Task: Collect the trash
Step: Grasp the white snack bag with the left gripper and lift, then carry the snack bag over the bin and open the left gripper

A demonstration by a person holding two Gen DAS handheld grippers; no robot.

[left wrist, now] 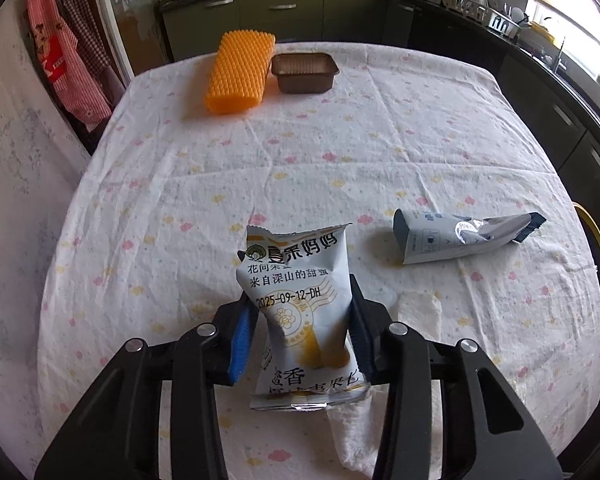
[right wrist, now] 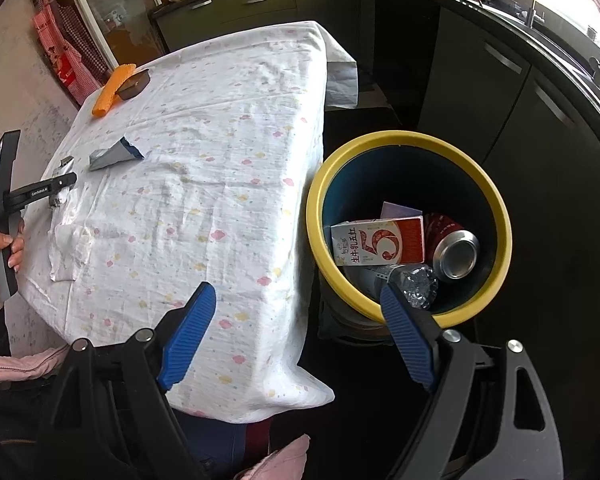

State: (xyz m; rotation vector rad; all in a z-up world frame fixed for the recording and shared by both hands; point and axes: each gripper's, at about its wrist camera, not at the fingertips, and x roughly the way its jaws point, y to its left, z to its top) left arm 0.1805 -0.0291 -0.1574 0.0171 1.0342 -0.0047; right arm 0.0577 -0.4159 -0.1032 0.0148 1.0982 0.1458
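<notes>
The left hand-held gripper pinches a crinkled glossy snack packet; the right hand-held gripper gapes wide, empty.

Bare worktop across mid-frame, orange brush and brown tray crowding top centre, bin mouth open at right.

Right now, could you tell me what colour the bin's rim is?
Yellow; the bin is dark blue inside. Best seen in the right wrist view.

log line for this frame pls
left gripper: jaws shut on snack wrapper | right gripper: jaws open, empty | bin: beside table
</notes>
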